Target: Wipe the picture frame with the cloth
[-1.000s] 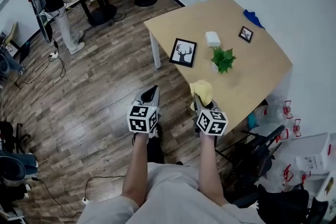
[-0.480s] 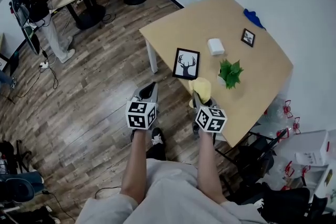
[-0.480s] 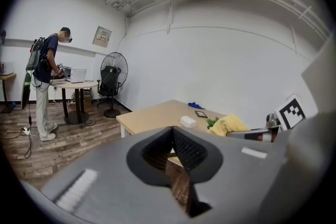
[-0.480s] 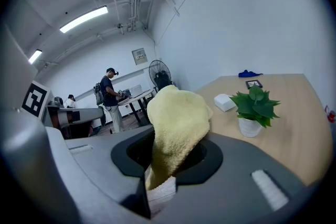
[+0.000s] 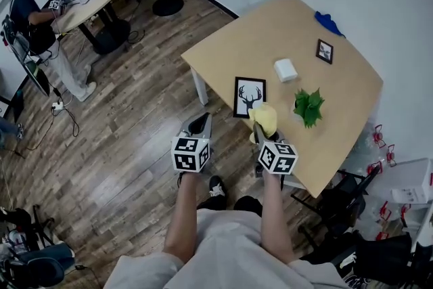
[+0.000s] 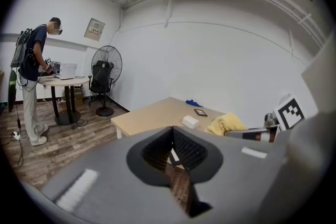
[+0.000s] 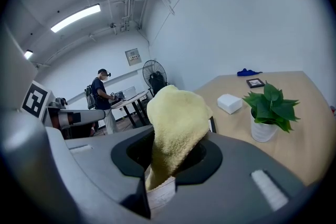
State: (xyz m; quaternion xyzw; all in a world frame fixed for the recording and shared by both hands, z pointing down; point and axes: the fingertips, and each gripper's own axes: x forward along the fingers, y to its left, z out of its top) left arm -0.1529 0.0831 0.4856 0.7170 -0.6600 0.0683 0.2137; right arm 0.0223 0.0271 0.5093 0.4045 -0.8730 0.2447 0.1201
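Two jaw states: right gripper [image 5: 259,130] clamps the cloth [image 5: 264,118]; left gripper [image 5: 201,121] is pinched together on nothing. Frame [image 5: 249,97] sits near the table [image 5: 270,30] edge, just past the cloth. Approach step, seemingly; next, bring the cloth onto the frame.

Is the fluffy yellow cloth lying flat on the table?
No, the fluffy yellow cloth is pinched between the jaws of the right gripper.

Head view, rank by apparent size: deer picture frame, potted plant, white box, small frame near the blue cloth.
1. deer picture frame and potted plant: about equal, so not ranked against each other.
2. white box.
3. small frame: only slightly smaller, and farther from the camera.
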